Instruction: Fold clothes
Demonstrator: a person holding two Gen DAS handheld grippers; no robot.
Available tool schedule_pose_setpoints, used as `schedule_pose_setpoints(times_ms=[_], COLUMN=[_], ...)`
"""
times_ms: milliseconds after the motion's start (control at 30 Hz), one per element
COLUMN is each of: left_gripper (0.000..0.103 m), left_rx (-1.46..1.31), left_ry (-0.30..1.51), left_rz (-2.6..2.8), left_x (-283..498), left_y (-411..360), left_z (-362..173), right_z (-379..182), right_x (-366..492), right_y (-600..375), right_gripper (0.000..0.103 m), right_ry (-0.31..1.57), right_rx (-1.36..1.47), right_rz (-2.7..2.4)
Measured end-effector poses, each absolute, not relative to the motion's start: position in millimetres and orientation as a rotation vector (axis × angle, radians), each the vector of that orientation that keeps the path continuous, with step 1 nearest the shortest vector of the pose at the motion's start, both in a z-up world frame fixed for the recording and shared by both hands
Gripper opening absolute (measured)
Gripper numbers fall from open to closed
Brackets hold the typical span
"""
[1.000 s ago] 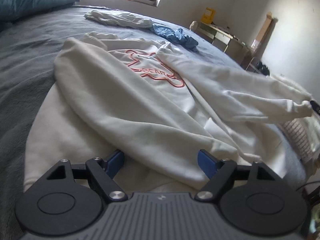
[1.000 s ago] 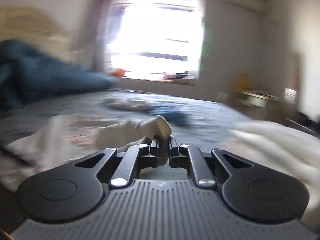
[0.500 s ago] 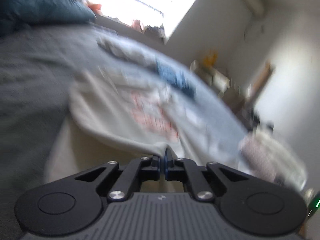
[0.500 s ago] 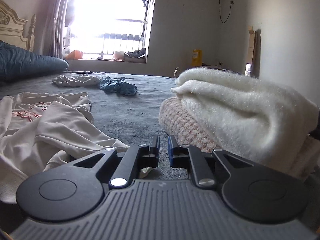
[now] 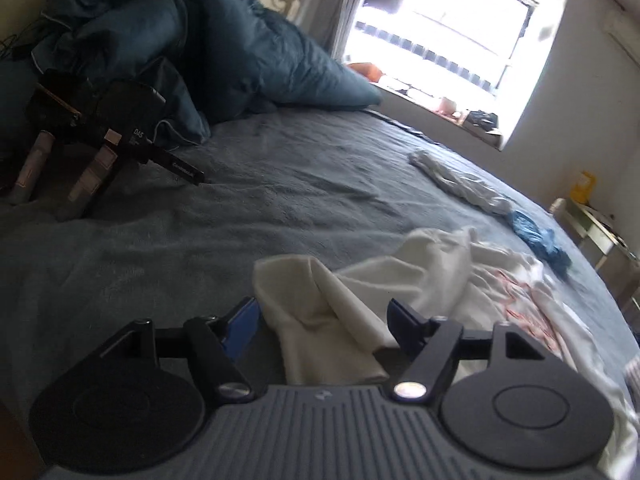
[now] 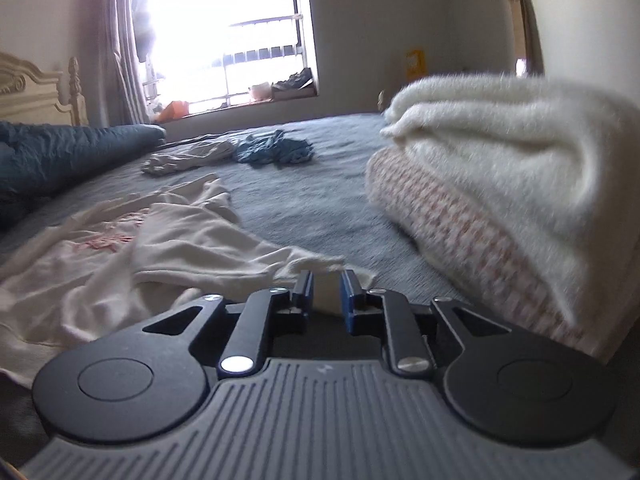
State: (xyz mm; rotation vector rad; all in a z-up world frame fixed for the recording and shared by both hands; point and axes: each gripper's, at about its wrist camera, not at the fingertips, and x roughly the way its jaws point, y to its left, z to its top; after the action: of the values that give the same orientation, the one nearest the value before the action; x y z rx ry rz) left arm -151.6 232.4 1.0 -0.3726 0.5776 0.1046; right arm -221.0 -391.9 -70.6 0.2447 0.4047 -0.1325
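Observation:
A cream sweatshirt with a red print [image 5: 440, 276] lies rumpled on the grey-blue bedspread [image 5: 240, 200]. One folded-over sleeve end [image 5: 312, 304] lies between the fingers of my left gripper [image 5: 322, 316]. Its jaws are opening wide and the blue pads [image 5: 242, 318] stand off the cloth. In the right wrist view the same sweatshirt [image 6: 120, 248] spreads to the left. Its other sleeve tip [image 6: 320, 266] reaches into my right gripper [image 6: 326, 284]. Those jaws are opening a little, with cream fabric loose in the narrow gap.
A folded stack, a fluffy white blanket [image 6: 500, 140] on a pink-checked piece [image 6: 460, 232], stands close on the right. A blue garment [image 6: 276, 148] and a crumpled white one [image 6: 188, 158] lie farther back. A teal duvet [image 5: 200, 48] and a black device on legs [image 5: 100, 120] sit at the left.
My left gripper shut on the sleeve, swung it left across the sweatshirt, and has now opened. My right gripper brought its sleeve down onto the bed, and its jaws have parted.

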Motion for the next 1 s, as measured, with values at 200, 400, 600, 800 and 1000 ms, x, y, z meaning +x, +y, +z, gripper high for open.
schedule_pose_setpoints(times_ms=[200,400,600,800,1000], left_gripper=[0.089,0.056,0.036,0.007,0.006], left_rx=[-0.356,-0.397,-0.425,-0.564,-0.833], left_ry=[0.663,0.847,0.827,0.837,0.682], left_rz=[-0.229,-0.315,-0.326,-0.413,-0.565], left_x=[-157.2,-132.5,-137.4,-136.1,-119.4], left_y=[188.9,155.9,151.1,161.4,184.9], left_z=[-16.5,-64.2,-82.1,-86.8,-60.1], right_z=[-73.9,-80.5,-99.1,-112.5,-87.7], right_x=[-220.8,-200.2,-171.2,-169.2,-170.6], right_y=[-397.5,-392.2,-395.4,-399.5,-390.0], right_gripper=[0.044,0.046,0.046,0.009,0.007], right_ry=[0.513,0.619,0.707,0.767,0.673], right_rx=[0.529,0.623,0.642,0.779,0.936], right_rz=[0.048,0.1,0.119,0.248,0.435])
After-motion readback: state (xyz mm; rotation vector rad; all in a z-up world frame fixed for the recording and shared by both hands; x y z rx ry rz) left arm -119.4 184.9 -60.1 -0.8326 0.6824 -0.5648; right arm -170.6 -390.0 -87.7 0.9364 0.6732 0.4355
